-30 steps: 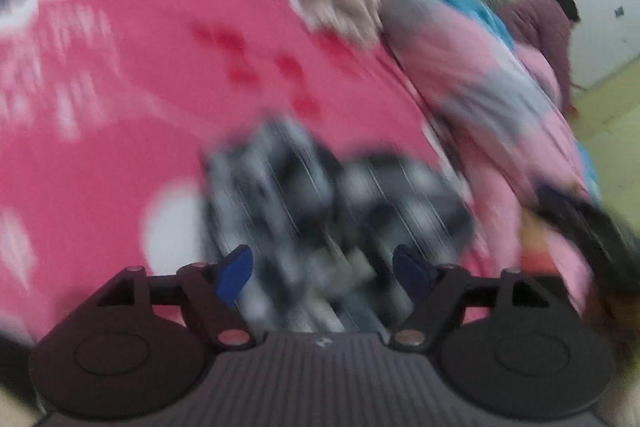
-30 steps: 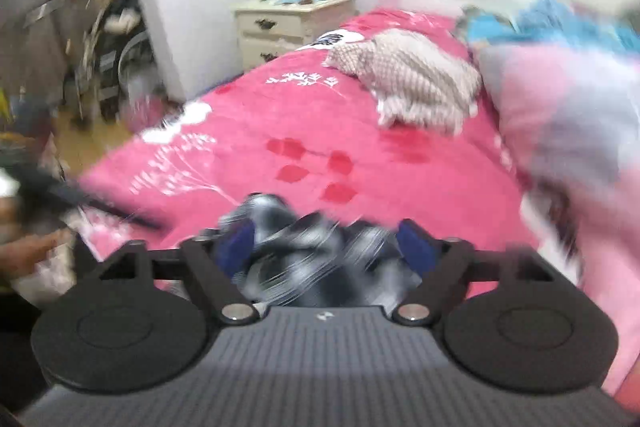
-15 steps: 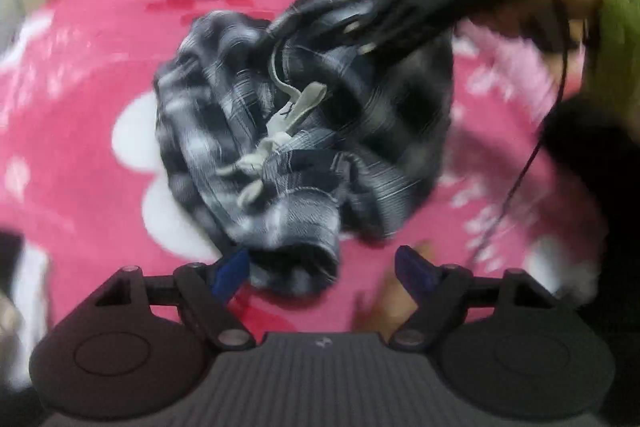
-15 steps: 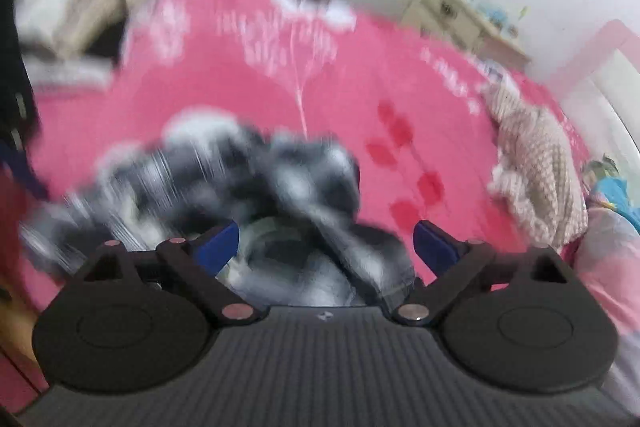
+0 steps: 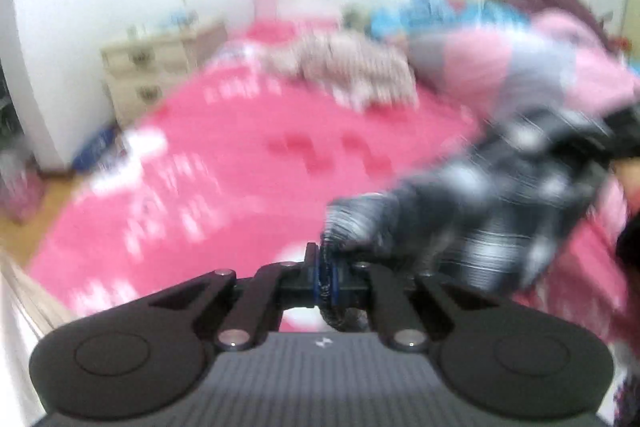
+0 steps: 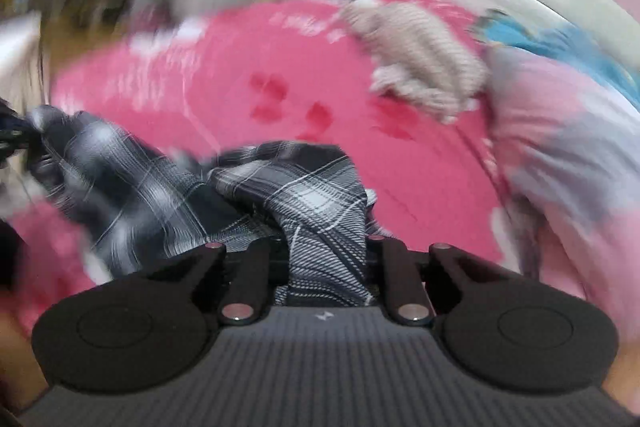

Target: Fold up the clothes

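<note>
We see two grippers and one dark plaid garment stretched between them above a bed. The left gripper has just clamped down, its jaws pressed almost together on a thin bunched edge of the plaid garment, which trails away to the right in a blurred, rumpled band. The right gripper has also just been closing, and it pinches a thicker fold of the same plaid garment; the cloth rises between its jaws and runs off to the left. The fabric is black and grey with thin white check lines, crumpled and not yet folded, lifted off the pink bedspread, which carries white and red patterns. Farther up the bed lies one beige checked garment, crumpled, and beside it one pink and grey quilt heaped along the right side. One cream nightstand stands by the wall left of the bed. Both views are motion-blurred.
</note>
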